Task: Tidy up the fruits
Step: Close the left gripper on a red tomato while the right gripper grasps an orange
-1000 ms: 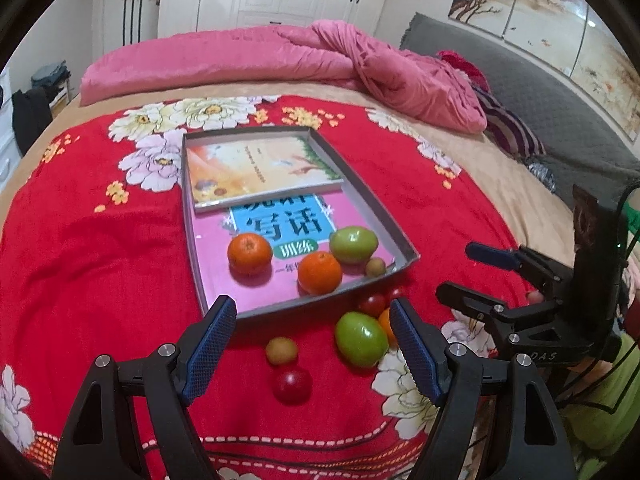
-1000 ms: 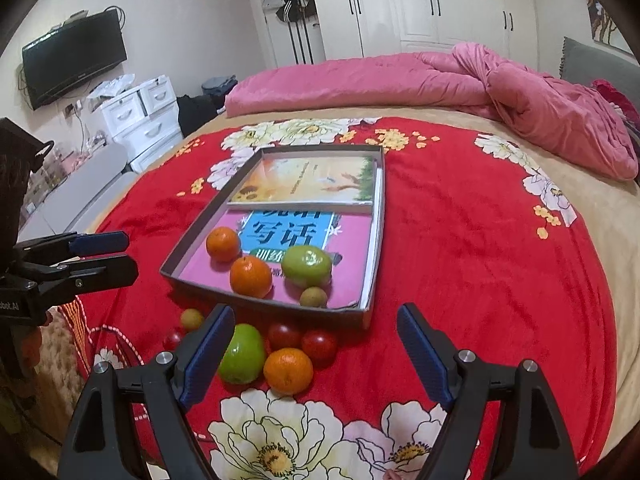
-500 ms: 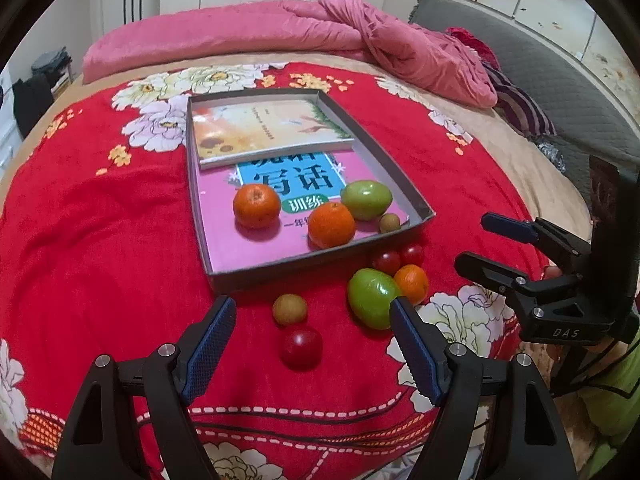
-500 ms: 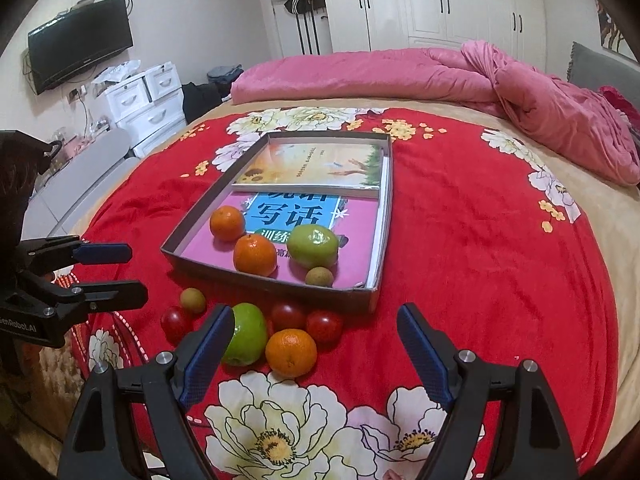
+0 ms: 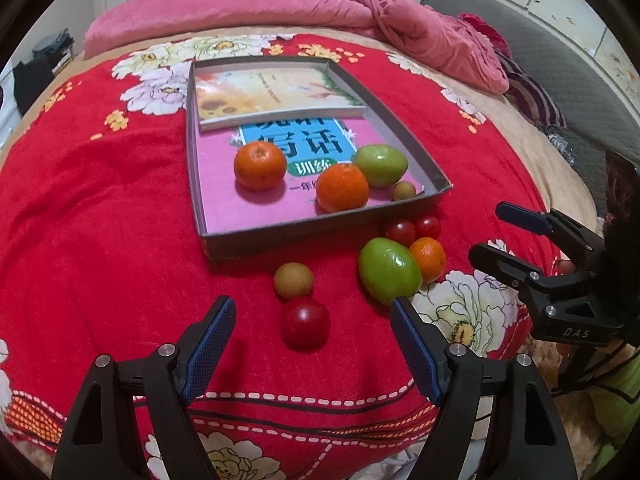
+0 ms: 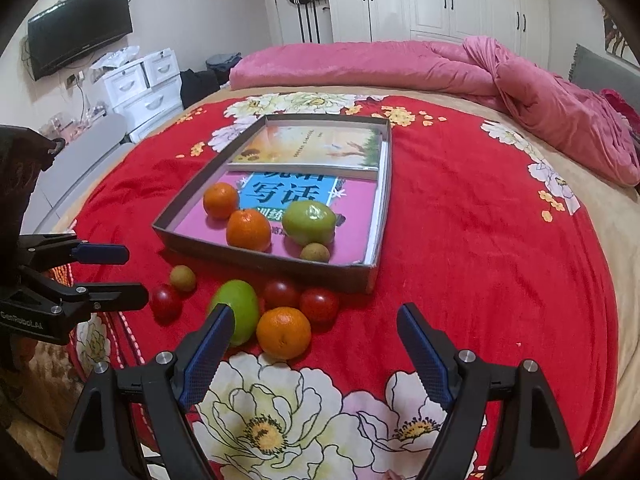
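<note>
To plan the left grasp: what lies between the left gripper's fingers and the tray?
In the left wrist view, a red fruit and a small brownish fruit lie between left gripper and tray.

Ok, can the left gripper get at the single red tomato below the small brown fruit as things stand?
Probably yes. The left gripper is open, and the red tomato lies on the blanket between its fingertips' line. Only the small brown fruit touches it, on the far side.
</note>
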### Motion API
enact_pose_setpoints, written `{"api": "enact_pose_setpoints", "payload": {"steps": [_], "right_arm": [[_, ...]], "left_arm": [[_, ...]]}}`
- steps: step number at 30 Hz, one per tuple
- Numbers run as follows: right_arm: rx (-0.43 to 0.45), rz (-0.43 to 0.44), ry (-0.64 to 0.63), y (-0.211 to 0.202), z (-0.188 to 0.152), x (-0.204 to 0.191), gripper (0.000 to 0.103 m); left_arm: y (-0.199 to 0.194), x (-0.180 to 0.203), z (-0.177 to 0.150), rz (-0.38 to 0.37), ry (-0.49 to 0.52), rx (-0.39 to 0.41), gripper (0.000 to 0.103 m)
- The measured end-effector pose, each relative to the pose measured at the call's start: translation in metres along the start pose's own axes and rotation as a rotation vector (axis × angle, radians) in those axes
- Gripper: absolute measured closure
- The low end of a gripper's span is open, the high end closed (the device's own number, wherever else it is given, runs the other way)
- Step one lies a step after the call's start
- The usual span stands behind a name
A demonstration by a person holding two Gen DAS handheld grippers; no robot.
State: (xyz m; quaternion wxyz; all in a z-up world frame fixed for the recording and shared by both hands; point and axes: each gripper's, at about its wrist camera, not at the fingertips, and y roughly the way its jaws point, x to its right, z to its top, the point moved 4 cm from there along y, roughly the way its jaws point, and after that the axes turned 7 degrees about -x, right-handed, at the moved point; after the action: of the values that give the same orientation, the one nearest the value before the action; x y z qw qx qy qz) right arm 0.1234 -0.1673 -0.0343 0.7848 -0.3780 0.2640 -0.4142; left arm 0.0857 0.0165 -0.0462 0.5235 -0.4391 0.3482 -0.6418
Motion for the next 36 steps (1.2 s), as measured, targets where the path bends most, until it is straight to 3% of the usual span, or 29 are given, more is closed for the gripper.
{"api": "enact_pose_setpoints", "payload": {"steps": [15,28,32,36], "right_arm": [[-0.050,-0.020,-0.016,0.017,-0.012,0.000,0.020],[-0.089,-0.026,-0.041,0.033,-0.020,-0.004,0.020],[-0.094,-0.027,-0.045,0.036,-0.021,-0.004,0.020],[-0.100,-0.023,-0.054,0.040,-0.021,-0.006,0.023]], "left_arm": [[0.018,0.000,-0.003,-0.001,0.000,-0.039,0.023],[0.023,-0.001,-0.003,-0.011,-0.001,-0.047,0.030],[0.026,0.000,-0.003,-0.010,0.004,-0.057,0.042],[0.028,0.000,-0.004,-0.011,0.004,-0.063,0.042]]}}
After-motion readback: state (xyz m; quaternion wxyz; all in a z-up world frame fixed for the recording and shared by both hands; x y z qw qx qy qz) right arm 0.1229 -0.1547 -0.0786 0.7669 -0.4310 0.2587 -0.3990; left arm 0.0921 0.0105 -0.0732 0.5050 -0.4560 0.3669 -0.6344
